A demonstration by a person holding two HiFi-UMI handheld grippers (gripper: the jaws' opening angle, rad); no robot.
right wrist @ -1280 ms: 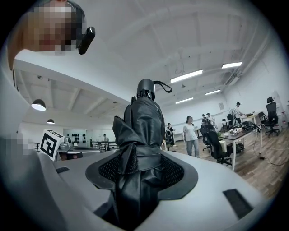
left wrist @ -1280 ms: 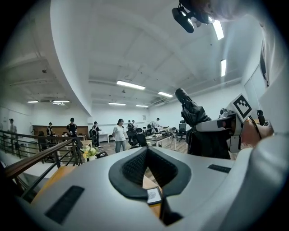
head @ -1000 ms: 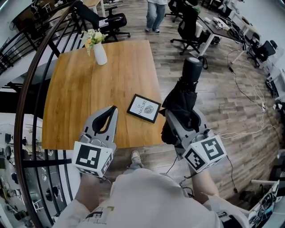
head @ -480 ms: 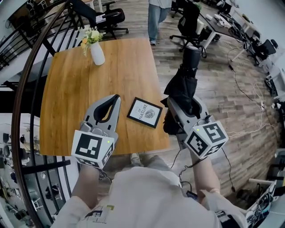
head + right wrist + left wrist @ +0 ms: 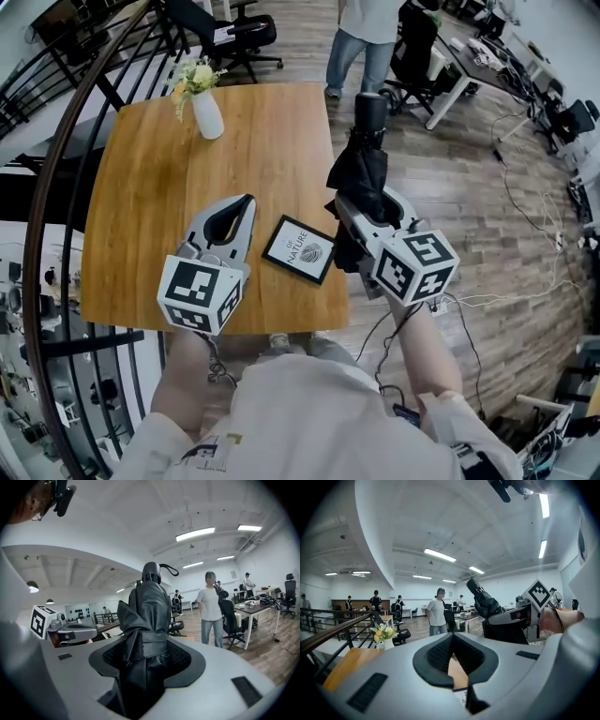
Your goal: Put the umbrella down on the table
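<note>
A folded black umbrella [image 5: 361, 173], strapped shut, stands upright between the jaws of my right gripper [image 5: 352, 211], handle end [image 5: 370, 108] pointing away from me. It hangs over the right edge of the wooden table [image 5: 159, 187]. In the right gripper view the umbrella [image 5: 146, 616] fills the gap between the pads, and my right gripper [image 5: 145, 653] is shut on it. My left gripper [image 5: 244, 202] hovers over the table's near middle, shut with nothing in it; its tips [image 5: 451, 637] meet.
A framed picture [image 5: 300, 249] lies on the table between the two grippers. A white vase of flowers [image 5: 206, 108] stands at the far left. A person [image 5: 370, 37] stands beyond the table near office chairs [image 5: 234, 33]. A dark railing [image 5: 56, 187] curves along the left.
My right gripper has carried the umbrella left, from beside the table to over its right edge. The person behind has walked closer. My left gripper has barely moved.
</note>
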